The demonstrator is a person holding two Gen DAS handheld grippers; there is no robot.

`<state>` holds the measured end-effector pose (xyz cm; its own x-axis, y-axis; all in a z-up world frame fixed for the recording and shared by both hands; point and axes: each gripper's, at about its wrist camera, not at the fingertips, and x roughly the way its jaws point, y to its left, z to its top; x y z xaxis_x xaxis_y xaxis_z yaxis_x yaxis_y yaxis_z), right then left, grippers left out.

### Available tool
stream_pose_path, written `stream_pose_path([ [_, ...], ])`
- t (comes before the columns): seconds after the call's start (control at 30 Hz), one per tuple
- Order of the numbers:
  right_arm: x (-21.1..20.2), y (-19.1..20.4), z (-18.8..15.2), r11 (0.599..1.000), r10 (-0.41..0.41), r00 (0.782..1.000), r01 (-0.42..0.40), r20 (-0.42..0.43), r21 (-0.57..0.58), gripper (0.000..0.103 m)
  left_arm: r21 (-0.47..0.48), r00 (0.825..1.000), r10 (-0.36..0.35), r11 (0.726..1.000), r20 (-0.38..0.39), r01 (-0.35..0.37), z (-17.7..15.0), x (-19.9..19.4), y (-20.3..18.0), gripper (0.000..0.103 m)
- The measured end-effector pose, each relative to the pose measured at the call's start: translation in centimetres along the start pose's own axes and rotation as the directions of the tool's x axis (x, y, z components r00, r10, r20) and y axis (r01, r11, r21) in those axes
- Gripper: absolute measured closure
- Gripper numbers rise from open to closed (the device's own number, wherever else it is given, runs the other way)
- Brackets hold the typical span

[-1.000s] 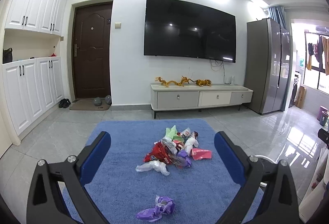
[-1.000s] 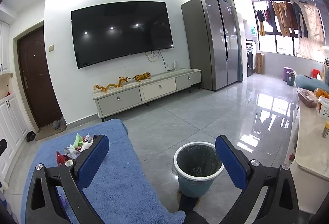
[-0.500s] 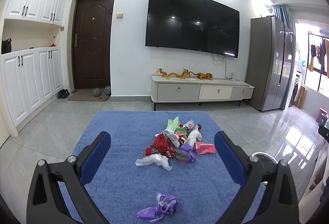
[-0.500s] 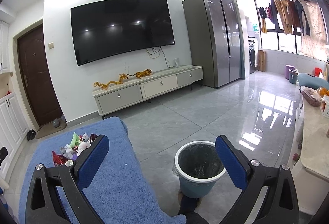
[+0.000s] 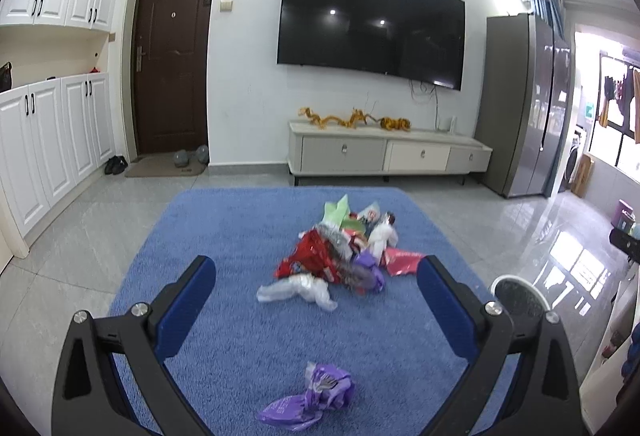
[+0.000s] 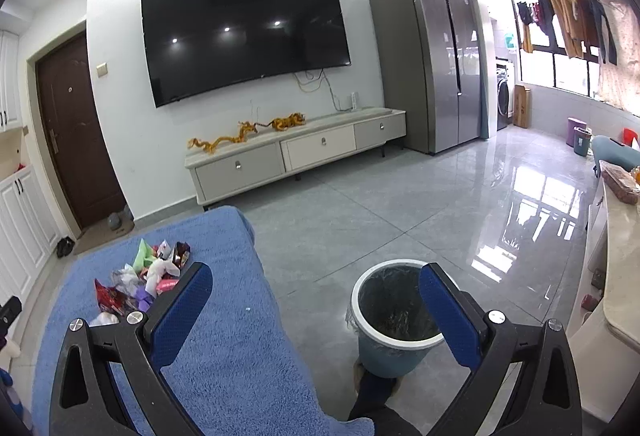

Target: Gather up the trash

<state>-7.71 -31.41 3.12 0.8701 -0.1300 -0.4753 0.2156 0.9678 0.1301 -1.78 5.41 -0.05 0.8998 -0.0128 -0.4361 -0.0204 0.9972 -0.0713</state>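
Observation:
A heap of crumpled wrappers (image 5: 340,248) in red, green, white and purple lies on a blue fluffy cloth (image 5: 224,316). A clear plastic scrap (image 5: 296,288) sits at its near side, and a lone purple wrapper (image 5: 312,396) lies closer to me. My left gripper (image 5: 316,276) hangs open above the cloth, short of the heap, holding nothing. In the right wrist view my right gripper (image 6: 316,278) is open and empty above the cloth's right edge. The heap (image 6: 140,280) shows left of it, and a blue bin (image 6: 394,316) with a dark liner stands on the floor to the right.
The bin's rim (image 5: 516,292) shows right of the cloth in the left wrist view. A TV console (image 6: 296,152) and a grey fridge (image 6: 432,56) line the far wall. A light counter (image 6: 620,276) runs along the right edge. A person's dark shoe (image 6: 374,384) touches the bin's base.
Both cameras tilted downward and drew a little closer over the cloth, so the heap and the bin sit higher and larger. Both grippers stayed open and empty.

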Motion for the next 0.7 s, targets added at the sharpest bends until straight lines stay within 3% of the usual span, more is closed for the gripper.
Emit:
stream_pose_path([
  [0.27, 1.5, 0.5, -0.5, 1.0, 0.018, 0.999, -0.018, -0.049, -0.012, 0.0, 0.004, 0.998, 0.035, 0.999, -0.047, -0.035, -1.0, 1.4, 0.1, 0.002],
  [0.7, 4.1, 2.3, -0.7, 0.998, 0.03, 0.993, -0.037, -0.112, -0.058, 0.0, 0.018, 0.996, 0.026, 1.0, -0.084, -0.025, -2.0, 3.0, 0.1, 0.002],
])
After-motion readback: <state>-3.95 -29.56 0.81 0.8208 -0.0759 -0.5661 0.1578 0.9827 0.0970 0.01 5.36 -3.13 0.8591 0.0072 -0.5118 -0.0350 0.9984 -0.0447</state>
